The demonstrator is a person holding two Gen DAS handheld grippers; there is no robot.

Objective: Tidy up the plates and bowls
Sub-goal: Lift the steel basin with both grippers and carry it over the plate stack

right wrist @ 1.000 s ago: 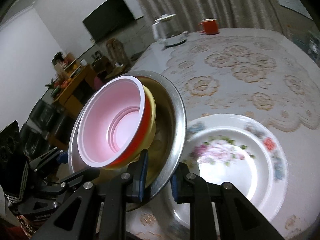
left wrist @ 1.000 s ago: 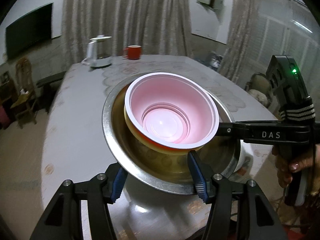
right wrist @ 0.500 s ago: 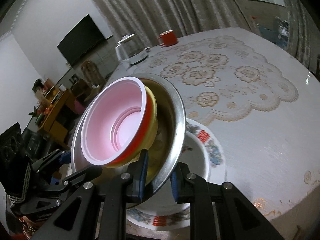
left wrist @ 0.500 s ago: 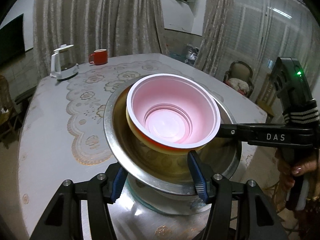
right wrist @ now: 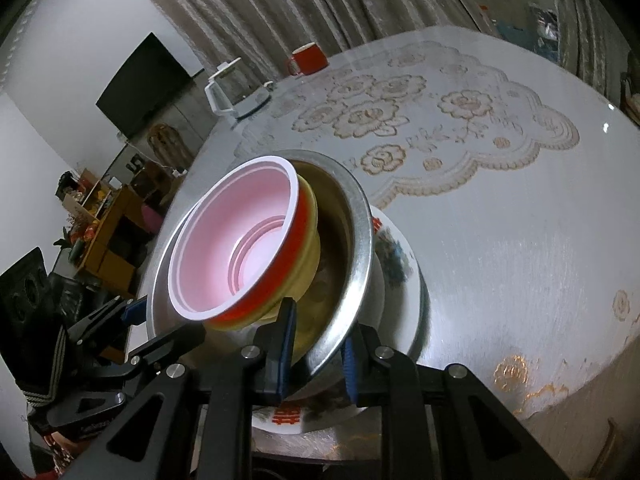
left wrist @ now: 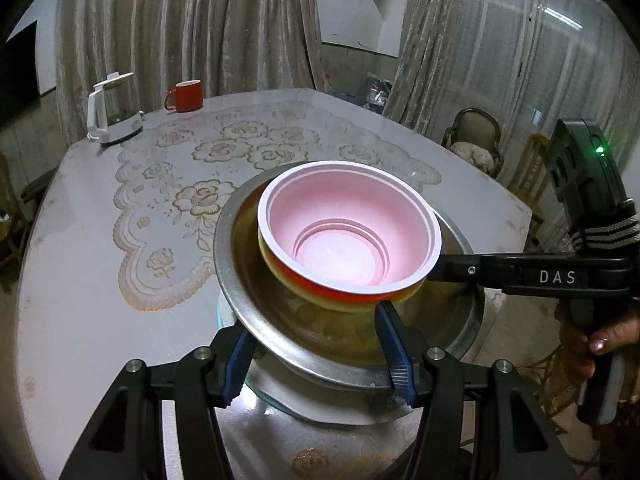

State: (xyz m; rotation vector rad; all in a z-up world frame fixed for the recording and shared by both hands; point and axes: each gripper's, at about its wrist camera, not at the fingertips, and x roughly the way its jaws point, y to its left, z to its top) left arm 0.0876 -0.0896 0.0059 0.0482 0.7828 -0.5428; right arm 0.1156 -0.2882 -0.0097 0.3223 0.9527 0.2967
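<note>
Curtained room, lace-cloth table (left wrist: 100,280), kettle (left wrist: 114,108), red mug (left wrist: 186,96), both fingers pinching steel basin (left wrist: 240,280) rim w/ nested bowls (left wrist: 348,240), over plate (right wrist: 404,280)

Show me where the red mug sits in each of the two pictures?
Left wrist view: the red mug stands far back on the table, upper left, right of the white kettle.
Right wrist view: the mug is top centre, again right of the kettle.
Shared landmark: the kettle.

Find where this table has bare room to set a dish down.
Free: the lace-patterned middle of the table, between the metal bowl and the kettle and red mug; also its right side. Crowded: the near edge, where bowls sit over the floral plate.
</note>
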